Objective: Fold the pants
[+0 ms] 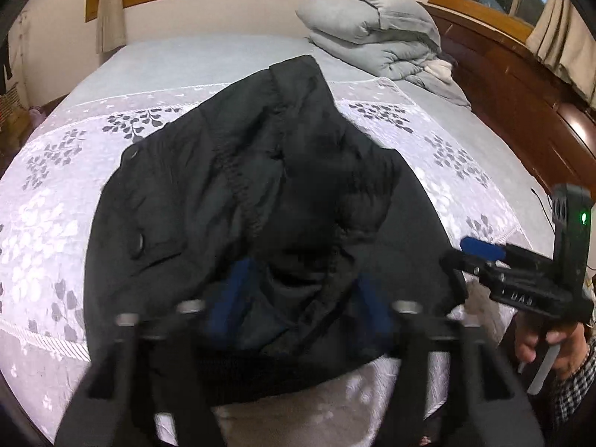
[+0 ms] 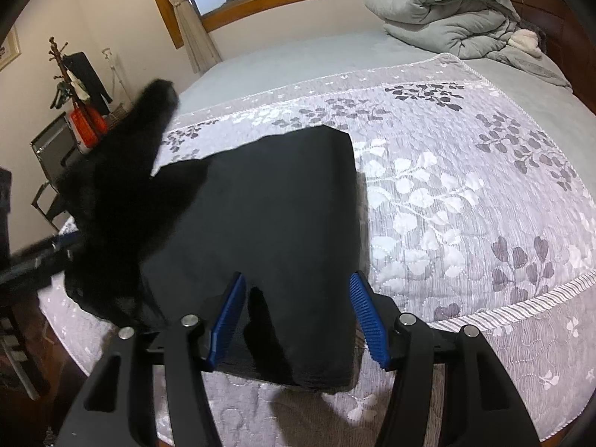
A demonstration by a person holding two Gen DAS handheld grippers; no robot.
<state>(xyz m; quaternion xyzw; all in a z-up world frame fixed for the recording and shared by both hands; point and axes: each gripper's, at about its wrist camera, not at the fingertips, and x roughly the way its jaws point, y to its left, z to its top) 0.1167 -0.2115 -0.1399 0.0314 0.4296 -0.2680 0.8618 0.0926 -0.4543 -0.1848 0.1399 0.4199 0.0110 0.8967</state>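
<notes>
Coat rack: stands at the far left of the right wrist view against the wall, with dark clothes hanging on it.
Chair: sits in front of the coat rack, beside the bed's left edge.
Left gripper: blurred in its own view; black cloth bunches up between and over its 2 blue pads, so how wide the jaws stand cannot be told. In the right wrist view it shows at the left edge, with a flap of cloth rising from it.
Pants: black, lying on the patterned bedspread near the bed's front edge. The right part lies flat with a straight right side; the left part is lifted off the bed and blurred. In the left wrist view the waist end with 2 buttons spreads wrinkled across the middle.
Right gripper: jaws spread wide, 1 blue pad on each side of the flat cloth's near edge, gripping nothing. In the left wrist view it sits at the right edge, held by a hand.
Bedspread: pale, with a leaf pattern, covering the near half of the bed.
Duvet: grey, folded in a heap at the far right corner, beside the wooden headboard.
</notes>
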